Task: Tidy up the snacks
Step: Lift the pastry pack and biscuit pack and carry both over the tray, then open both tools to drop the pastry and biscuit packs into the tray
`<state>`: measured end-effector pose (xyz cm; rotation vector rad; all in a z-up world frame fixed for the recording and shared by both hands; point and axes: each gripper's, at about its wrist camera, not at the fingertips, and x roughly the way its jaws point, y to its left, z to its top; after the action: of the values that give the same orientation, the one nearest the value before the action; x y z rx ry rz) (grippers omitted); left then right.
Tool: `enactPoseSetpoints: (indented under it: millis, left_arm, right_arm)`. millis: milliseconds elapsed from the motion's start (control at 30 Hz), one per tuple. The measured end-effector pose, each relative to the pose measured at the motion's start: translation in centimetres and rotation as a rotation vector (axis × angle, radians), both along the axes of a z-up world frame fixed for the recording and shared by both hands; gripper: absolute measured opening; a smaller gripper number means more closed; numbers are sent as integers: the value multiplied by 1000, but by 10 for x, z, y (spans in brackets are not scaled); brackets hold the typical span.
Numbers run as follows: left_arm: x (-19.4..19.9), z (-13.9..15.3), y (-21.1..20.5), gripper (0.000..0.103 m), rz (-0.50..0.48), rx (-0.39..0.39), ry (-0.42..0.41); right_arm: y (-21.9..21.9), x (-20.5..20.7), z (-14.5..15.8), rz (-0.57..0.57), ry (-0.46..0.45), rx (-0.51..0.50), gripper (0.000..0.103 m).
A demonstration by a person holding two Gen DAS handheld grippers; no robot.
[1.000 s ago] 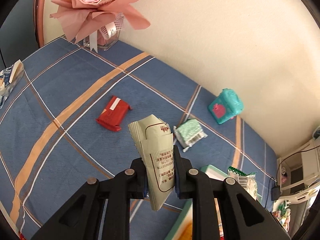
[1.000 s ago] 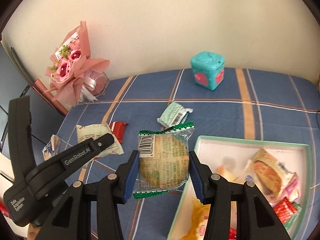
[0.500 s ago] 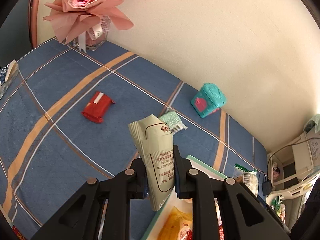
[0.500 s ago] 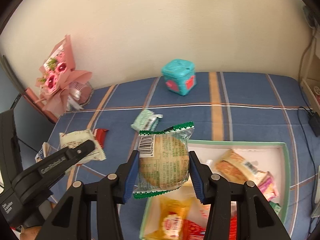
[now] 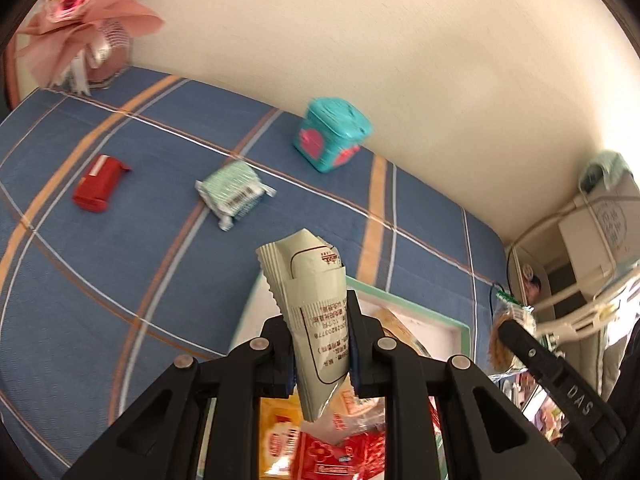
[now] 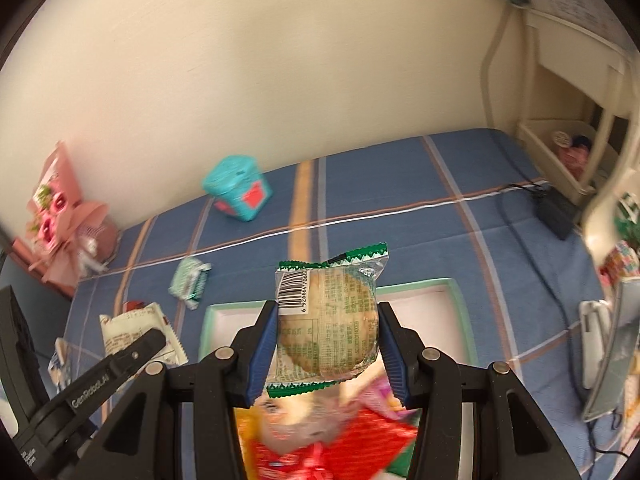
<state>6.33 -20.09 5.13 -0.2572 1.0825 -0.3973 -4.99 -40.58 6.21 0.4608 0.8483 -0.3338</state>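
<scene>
Cream foil first: we hold a cream packet (image 5: 320, 320) pinched tight in the left gripper (image 5: 320, 354), gripped at mid-length so the loose end hangs over the tray (image 5: 460, 330). Its printing reads upside down, digits only, a red logo too small to read. In the right gripper (image 6: 326, 354) we clamp a clear-wrapped biscuit (image 6: 328, 320) by its edges, jaws at about half width, barcode beginning 6 92666 toward us. We judge both are carried over the tray for dropping, since it already holds red and yellow packets (image 5: 340, 452), blurred beyond reading. The left gripper's arm shows "GenRobot.AI" in the right view; the right one's shows "DAS" in the left view.

Farther out on the blue plaid cloth (image 5: 160, 240) lie a mint packet (image 5: 232, 192) and a red packet (image 5: 96, 184), apart from each other and, we think, still to be collected. By the wall stand a teal box (image 5: 332, 134) and a pink bouquet (image 5: 80, 12).
</scene>
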Motion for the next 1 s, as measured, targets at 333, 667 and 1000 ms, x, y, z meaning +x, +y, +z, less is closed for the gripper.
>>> enactPoseSetpoints:
  millis: [333,667,1000]
  left_arm:
    - [13,-34,-19,20,-33,31,35]
    - [31,-61,-16,20,-2,9,58]
    - [34,-94,-21,20,17,2,132]
  right_arm:
    - [-34,3,-51,-32,139,38,51]
    - [-48,3,-93,-65,209,87,51]
    - [-50,9,-100,-82,243,66,53]
